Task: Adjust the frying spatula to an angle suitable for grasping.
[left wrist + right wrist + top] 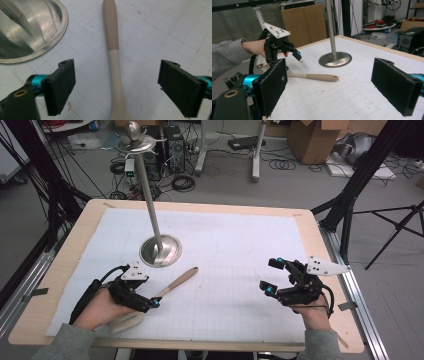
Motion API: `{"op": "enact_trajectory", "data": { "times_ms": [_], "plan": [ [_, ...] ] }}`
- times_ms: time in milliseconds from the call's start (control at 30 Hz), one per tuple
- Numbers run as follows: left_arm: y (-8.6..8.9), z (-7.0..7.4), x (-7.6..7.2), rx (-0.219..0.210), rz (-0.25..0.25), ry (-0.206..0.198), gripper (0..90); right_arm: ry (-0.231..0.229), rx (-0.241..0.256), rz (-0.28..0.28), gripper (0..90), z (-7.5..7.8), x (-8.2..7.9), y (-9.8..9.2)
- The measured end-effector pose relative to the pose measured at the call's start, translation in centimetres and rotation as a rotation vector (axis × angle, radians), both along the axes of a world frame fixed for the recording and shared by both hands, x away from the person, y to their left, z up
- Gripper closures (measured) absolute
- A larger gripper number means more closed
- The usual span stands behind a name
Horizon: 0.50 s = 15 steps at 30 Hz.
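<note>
Left gripper [116, 85] straddles the spatula [113, 45], steel stand base [30, 32] just beside.

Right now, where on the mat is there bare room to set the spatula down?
Bare mat runs between the spatula and the right hand-held gripper, and across the far right. It is crowded near-left: the stand base, the spatula and the left hand-held gripper sit close together.

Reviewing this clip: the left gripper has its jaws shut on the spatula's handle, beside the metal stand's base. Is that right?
Not quite. The left gripper is open: in the left gripper view its jaws stand apart on either side of the spatula handle without touching it. The metal stand's base is indeed beside it.
</note>
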<state>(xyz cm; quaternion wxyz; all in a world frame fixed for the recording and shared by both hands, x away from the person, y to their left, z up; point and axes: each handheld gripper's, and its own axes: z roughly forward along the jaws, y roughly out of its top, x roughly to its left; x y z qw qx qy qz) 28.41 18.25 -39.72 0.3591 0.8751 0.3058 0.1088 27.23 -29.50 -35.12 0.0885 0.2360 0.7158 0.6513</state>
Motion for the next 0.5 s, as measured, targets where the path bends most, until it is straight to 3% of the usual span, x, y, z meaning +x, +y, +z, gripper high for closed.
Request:
{"op": "enact_trajectory", "data": {
  "times_ms": [67,333,500],
  "plan": [
    [-0.08,0.03,-0.04,-0.003,-0.004,0.022,13.4,0.006,0.003,-0.001,12.4,0.02,-0.05,-0.06],
    [-0.44,0.05,-0.21,0.008,-0.009,0.027,15.6,0.002,0.002,-0.002,12.4,0.01,-0.02,-0.01],
    [-0.48,-0.26,-0.17,0.013,-0.017,0.026,22.9,0.005,0.003,-0.003,12.4,-0.01,0.0,-0.03]
  ]
}}
